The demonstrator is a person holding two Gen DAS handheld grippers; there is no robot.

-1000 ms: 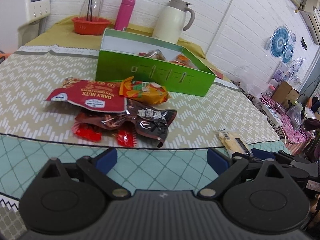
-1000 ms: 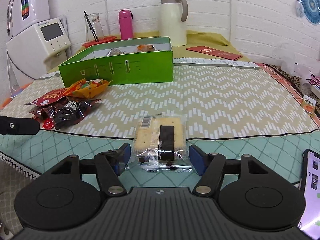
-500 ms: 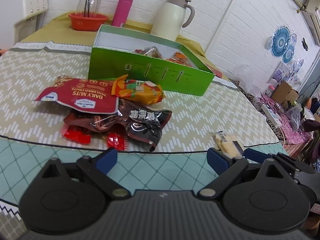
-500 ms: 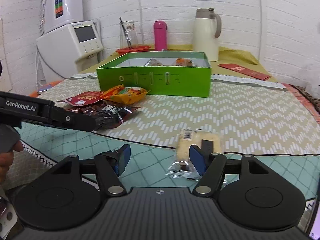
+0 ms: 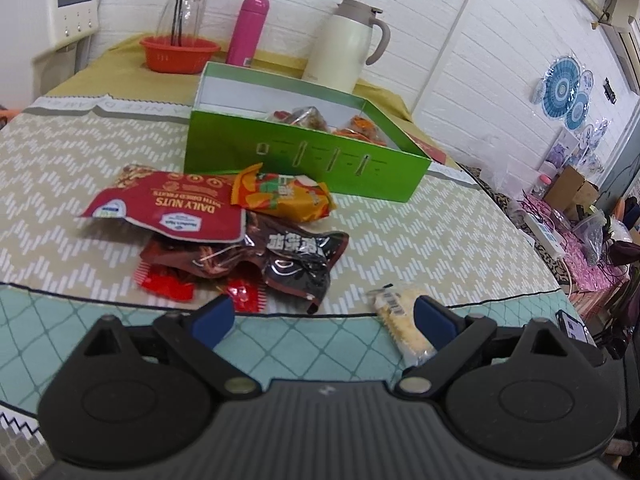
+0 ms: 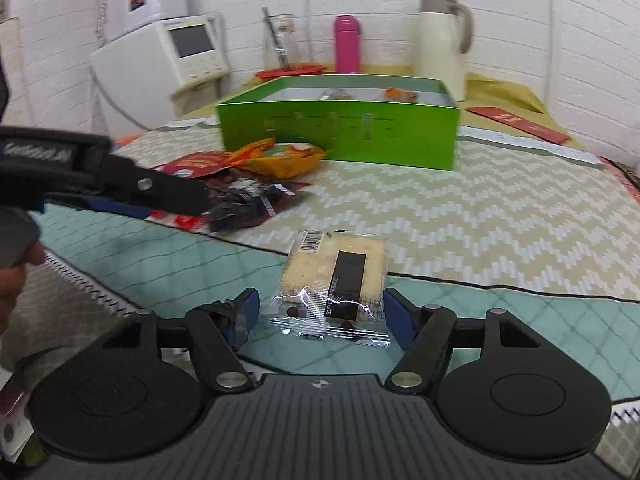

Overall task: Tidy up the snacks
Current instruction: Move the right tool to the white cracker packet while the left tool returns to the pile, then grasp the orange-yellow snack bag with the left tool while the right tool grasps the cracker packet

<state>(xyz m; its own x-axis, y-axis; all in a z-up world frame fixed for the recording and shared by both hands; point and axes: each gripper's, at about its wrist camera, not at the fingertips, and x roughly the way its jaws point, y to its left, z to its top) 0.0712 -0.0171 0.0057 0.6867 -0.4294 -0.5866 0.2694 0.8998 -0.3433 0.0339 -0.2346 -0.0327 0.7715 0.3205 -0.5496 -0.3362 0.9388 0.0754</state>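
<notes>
Between the spread fingers of the right gripper lay the cracker packet, flat on the bench, untouched on either side. The left gripper hung wide open too, holding nothing. Just ahead of it sat the snack pile, and beyond that the green box, snacks inside.
</notes>
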